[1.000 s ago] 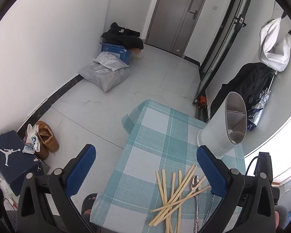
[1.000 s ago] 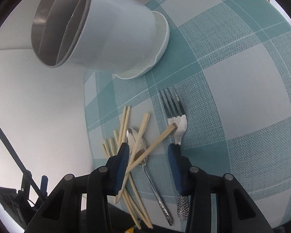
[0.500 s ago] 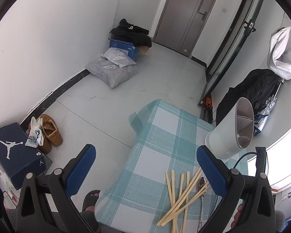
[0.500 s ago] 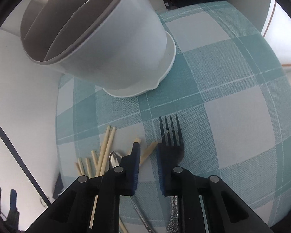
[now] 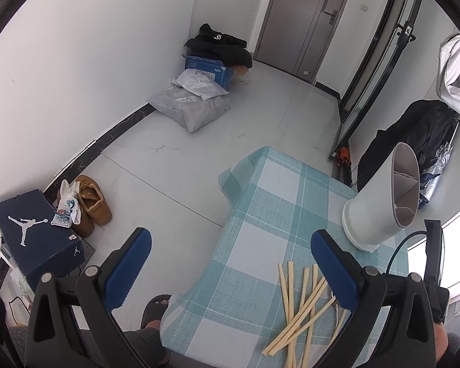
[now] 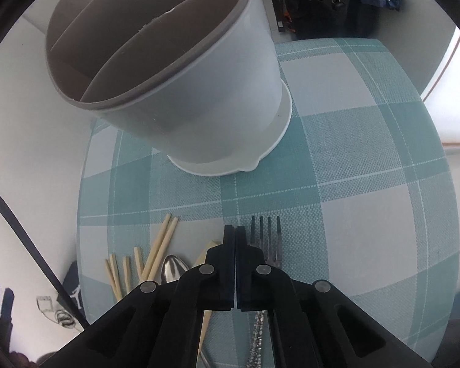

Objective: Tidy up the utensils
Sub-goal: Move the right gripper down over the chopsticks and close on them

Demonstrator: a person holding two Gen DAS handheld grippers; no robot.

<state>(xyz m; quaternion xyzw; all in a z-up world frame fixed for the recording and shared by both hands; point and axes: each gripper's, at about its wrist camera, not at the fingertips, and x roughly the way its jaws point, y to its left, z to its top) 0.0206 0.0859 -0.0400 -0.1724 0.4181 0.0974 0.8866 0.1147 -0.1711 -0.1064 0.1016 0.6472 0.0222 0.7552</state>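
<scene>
From my left wrist camera, the left gripper [image 5: 230,260] hangs wide open and empty beyond the table's left edge, the chopsticks [image 5: 303,309] heaped near right, the holder [image 5: 380,202] far right. From my right wrist camera, the right gripper [image 6: 235,236] has just been closing and its pads now meet, nothing visibly between them, the fork [image 6: 268,239] just right; I fear the jaws missed the heap and would rise empty
</scene>
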